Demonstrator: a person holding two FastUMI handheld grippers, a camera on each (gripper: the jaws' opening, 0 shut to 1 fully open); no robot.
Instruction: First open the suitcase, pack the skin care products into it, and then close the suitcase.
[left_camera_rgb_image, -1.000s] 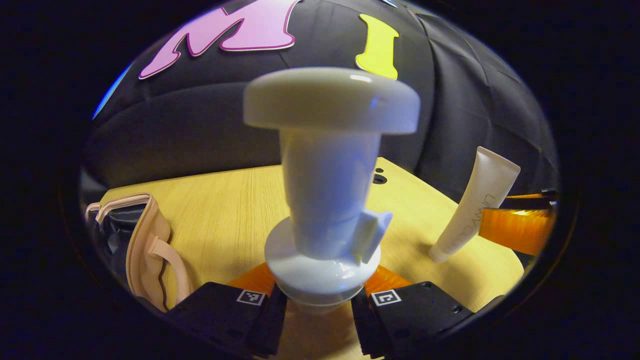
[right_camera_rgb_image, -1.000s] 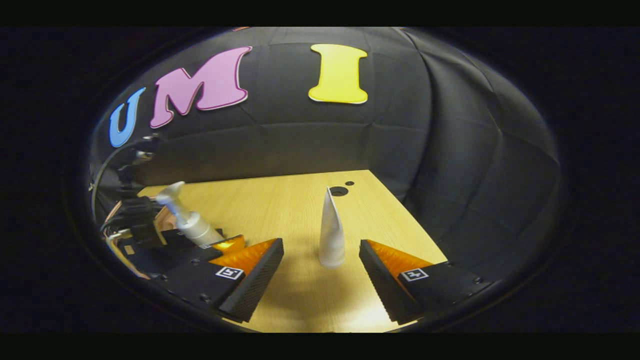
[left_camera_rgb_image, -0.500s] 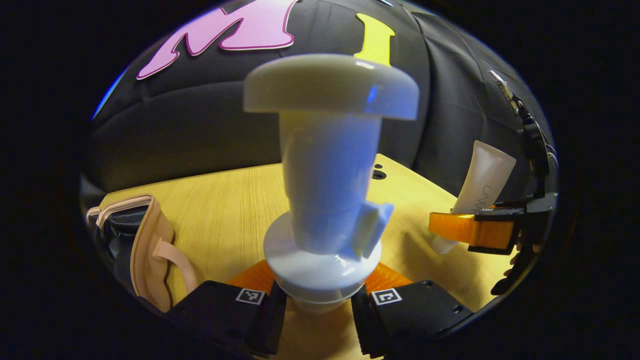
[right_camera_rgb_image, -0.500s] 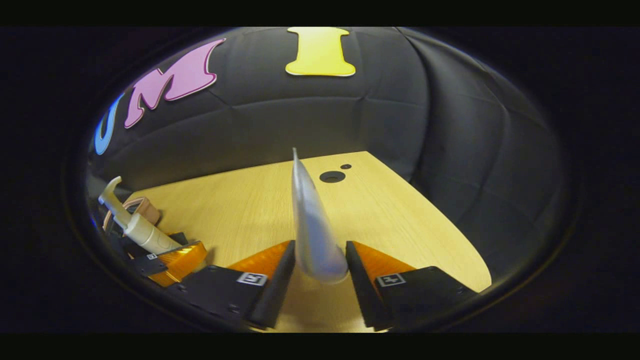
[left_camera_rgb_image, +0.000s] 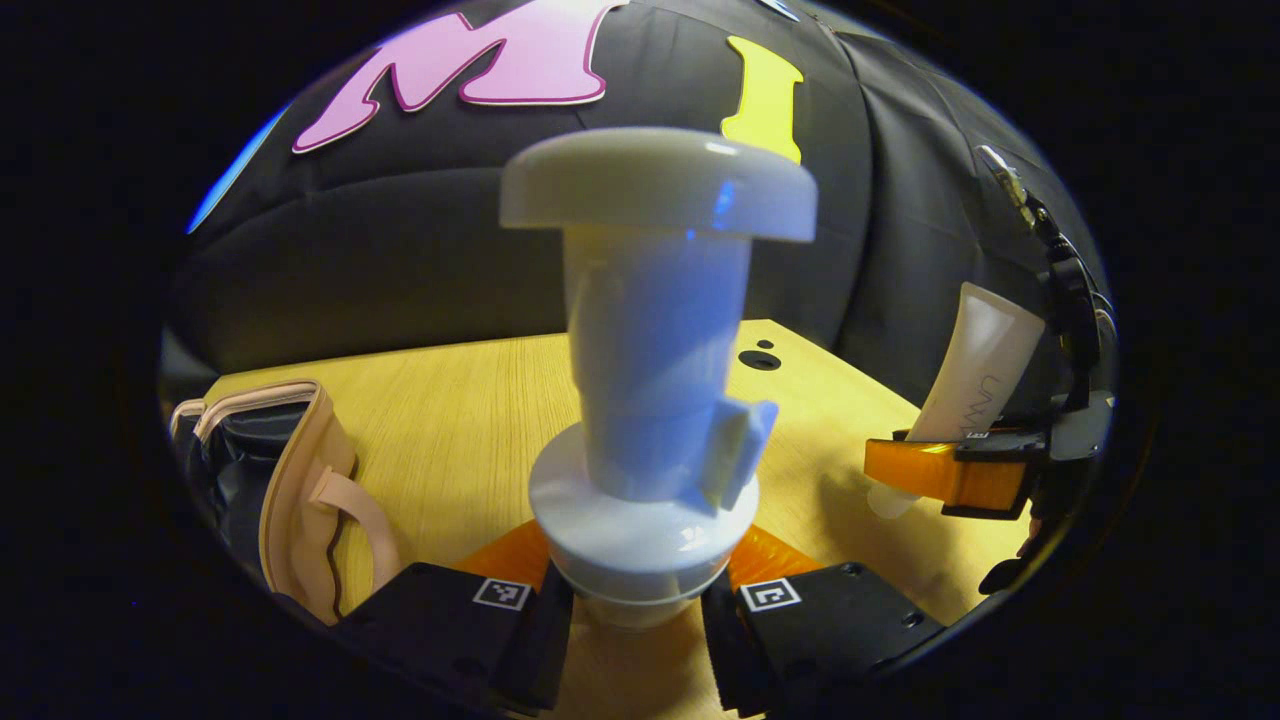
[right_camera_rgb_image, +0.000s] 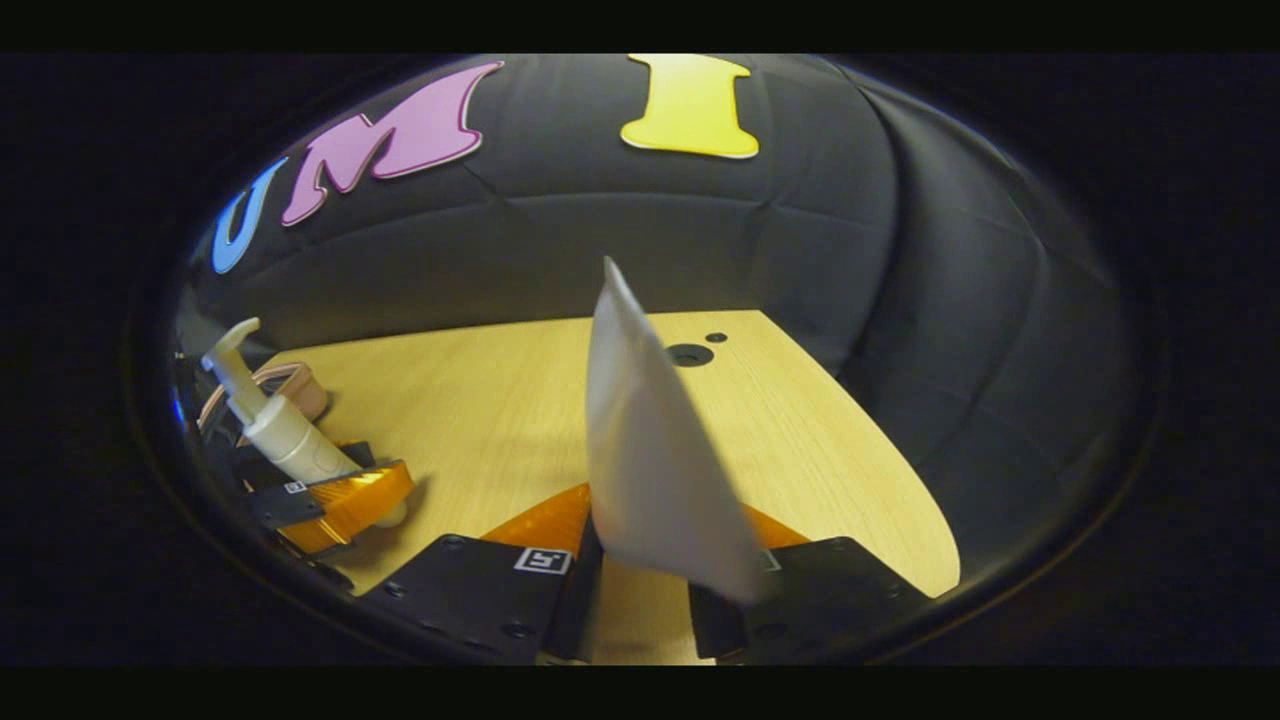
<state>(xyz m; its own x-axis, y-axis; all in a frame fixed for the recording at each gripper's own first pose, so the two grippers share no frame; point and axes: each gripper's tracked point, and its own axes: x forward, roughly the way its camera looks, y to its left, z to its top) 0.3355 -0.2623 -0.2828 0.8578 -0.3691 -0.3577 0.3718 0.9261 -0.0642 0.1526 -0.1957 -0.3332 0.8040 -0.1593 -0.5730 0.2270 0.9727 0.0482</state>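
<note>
A staged recording booth, not a lived-in room. Black cloth wall (right_camera_rgb_image: 700, 240) fills the upper frame behind a bare light-wood table (right_camera_rgb_image: 480, 420) with a cable hole (right_camera_rgb_image: 689, 354).

The right gripper (right_camera_rgb_image: 640, 585) pinches a white tube (right_camera_rgb_image: 655, 470) between its fingers (right_camera_rgb_image: 575, 590), over the wooden worktop (right_camera_rgb_image: 500, 400). Far left, the left gripper (right_camera_rgb_image: 345, 500) holds a pump bottle (right_camera_rgb_image: 275, 430).
</note>
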